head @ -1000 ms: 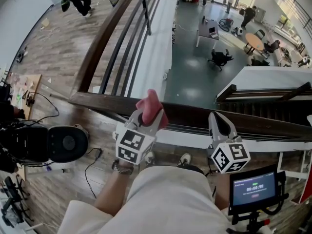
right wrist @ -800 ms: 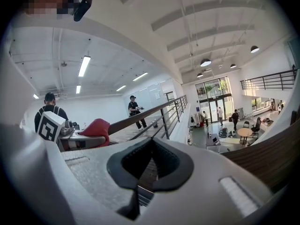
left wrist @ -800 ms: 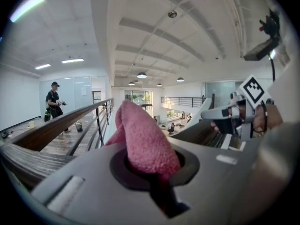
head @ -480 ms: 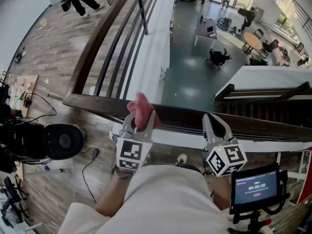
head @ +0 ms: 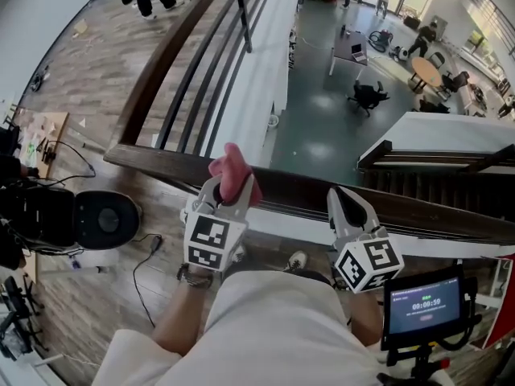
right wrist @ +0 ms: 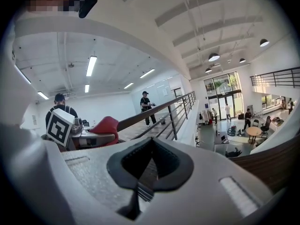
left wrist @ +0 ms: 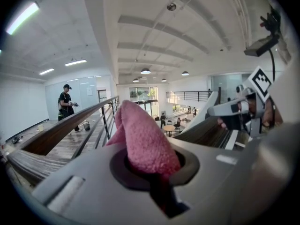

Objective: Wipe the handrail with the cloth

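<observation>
Left gripper (head: 228,190) is clamped tight on the pink cloth (head: 231,170) at the handrail (head: 298,190). Right gripper (head: 344,202) is closed on nothing, just beside it.

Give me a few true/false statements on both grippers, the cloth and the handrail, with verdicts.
1. The left gripper is shut on the cloth. True.
2. The right gripper grips a second cloth. False: its jaws are together with nothing between them.
3. In the head view the cloth overlaps the dark wooden handrail. True.
4. The cloth is blue. False: it is pink.
5. The right gripper is to the left of the left gripper along the rail. False: in the head view it is to the right of the left gripper, apart from it.
</observation>
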Action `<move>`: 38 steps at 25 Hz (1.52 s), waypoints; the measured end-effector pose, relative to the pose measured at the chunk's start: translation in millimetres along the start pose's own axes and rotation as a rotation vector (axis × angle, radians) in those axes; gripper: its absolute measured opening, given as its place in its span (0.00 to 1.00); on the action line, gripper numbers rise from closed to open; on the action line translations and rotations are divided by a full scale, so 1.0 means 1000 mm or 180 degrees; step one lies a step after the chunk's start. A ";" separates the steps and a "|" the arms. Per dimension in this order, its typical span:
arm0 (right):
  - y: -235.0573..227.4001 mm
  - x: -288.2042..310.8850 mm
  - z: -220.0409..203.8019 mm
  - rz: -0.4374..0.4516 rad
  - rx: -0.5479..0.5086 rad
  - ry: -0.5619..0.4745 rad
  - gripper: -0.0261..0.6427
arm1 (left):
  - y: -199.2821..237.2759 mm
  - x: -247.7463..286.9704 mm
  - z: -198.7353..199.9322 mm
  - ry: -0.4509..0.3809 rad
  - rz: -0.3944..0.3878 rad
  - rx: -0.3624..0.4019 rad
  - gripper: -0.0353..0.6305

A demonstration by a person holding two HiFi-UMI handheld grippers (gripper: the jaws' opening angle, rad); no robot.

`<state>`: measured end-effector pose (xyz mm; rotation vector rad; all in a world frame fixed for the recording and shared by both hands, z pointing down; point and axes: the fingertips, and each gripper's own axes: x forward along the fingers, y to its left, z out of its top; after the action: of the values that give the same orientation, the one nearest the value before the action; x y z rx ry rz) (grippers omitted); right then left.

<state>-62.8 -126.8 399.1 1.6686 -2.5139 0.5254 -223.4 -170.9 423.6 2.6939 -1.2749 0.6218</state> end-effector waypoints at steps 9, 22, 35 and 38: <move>-0.006 -0.004 0.011 0.0044 -0.0124 -0.0019 0.04 | -0.017 0.012 0.011 0.0043 0.0006 0.0032 0.10; -0.021 -0.002 0.012 -0.0077 -0.0098 0.0032 0.04 | -0.029 0.027 0.013 0.0202 -0.0015 0.0299 0.10; -0.027 0.009 0.016 -0.0242 -0.0042 0.0121 0.04 | -0.055 0.054 0.022 0.0424 -0.0277 0.0946 0.10; -0.029 0.010 0.017 -0.0276 -0.0029 0.0141 0.04 | -0.058 0.057 0.026 0.0416 -0.0354 0.0929 0.10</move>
<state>-38.4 -151.7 392.3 1.7337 -2.3973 0.5356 -139.4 -181.0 427.7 2.8674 -1.0672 1.0221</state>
